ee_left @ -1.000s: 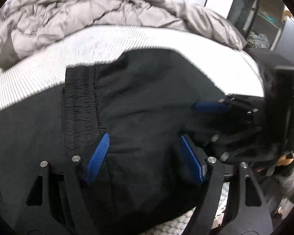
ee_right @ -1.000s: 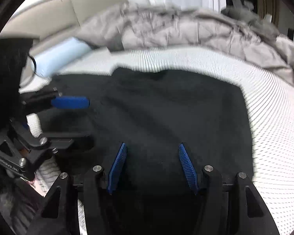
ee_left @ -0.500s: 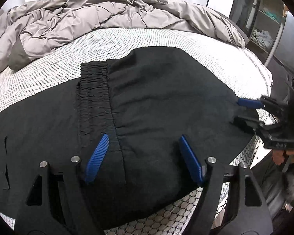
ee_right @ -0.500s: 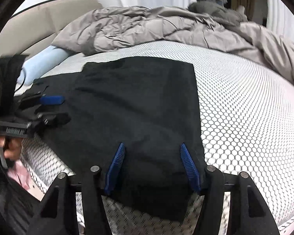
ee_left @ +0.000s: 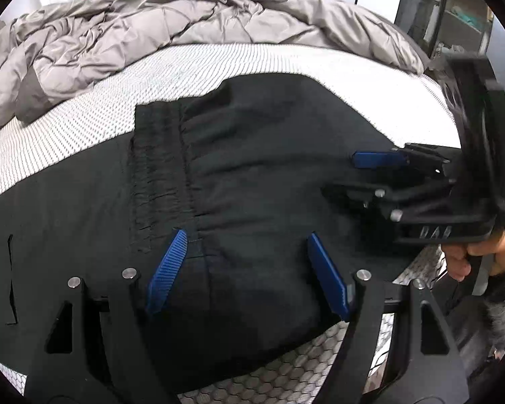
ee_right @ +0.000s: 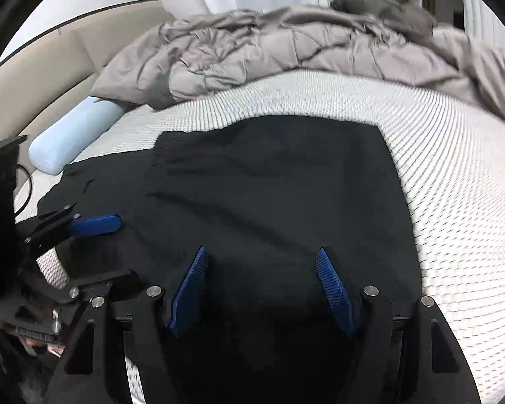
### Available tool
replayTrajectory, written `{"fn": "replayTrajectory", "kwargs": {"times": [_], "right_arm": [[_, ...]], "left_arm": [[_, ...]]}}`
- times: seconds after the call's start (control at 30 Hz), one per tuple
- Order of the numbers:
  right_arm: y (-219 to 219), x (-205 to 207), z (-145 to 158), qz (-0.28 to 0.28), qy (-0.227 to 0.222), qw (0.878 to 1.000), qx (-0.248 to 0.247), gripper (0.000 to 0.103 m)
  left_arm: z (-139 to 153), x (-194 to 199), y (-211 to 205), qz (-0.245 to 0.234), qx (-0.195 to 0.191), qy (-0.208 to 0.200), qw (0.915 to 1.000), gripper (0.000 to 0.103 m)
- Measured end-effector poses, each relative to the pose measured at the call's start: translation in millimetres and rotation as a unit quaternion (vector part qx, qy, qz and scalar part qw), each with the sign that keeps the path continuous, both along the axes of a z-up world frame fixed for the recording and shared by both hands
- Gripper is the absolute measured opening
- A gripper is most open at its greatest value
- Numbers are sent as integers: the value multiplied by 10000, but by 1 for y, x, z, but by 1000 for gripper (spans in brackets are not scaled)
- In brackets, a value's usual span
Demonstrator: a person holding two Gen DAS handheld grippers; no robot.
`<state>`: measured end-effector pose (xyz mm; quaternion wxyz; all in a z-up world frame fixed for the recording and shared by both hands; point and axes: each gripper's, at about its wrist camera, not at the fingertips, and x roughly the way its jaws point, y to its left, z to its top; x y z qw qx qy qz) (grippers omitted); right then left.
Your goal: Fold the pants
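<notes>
Black pants lie folded flat on the white honeycomb mattress, the gathered elastic waistband running up the left part. My left gripper hovers open over the near side of the cloth, just right of the waistband, with nothing pinched. In the right wrist view the pants form a dark rectangle, and my right gripper is low over their near edge. Its jaws are opening and hold only air above the cloth. Each gripper shows in the other's view: right gripper, left gripper.
A crumpled grey duvet is piled along the far side of the bed. A light blue bolster lies by the beige headboard. The mattress edge runs just below the pants. A person's hand grips the right tool.
The right gripper drew back to the pants' right edge, then came in again over the cloth, and its jaws stand wider. The left gripper has hardly shifted.
</notes>
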<state>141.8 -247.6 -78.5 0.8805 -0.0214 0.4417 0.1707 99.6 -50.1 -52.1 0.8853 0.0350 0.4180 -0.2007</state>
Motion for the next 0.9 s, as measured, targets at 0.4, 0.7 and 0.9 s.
{"fn": "replayTrajectory", "kwargs": {"times": [0.4,0.7,0.9], "right_arm": [[-66,-37,20,-884,-643,9930,-439,73],[-48,-58,8,-723,-795,9925,-579,73],[-51,-63,10,-893,-845,9914,-460,73]], "left_arm": [[22,-23,21,22,-159,-235,9996,72],[21,-27,16,7,-120,-178,9998,72],[22,-30,10,-146,-115,-217,9996,72]]}}
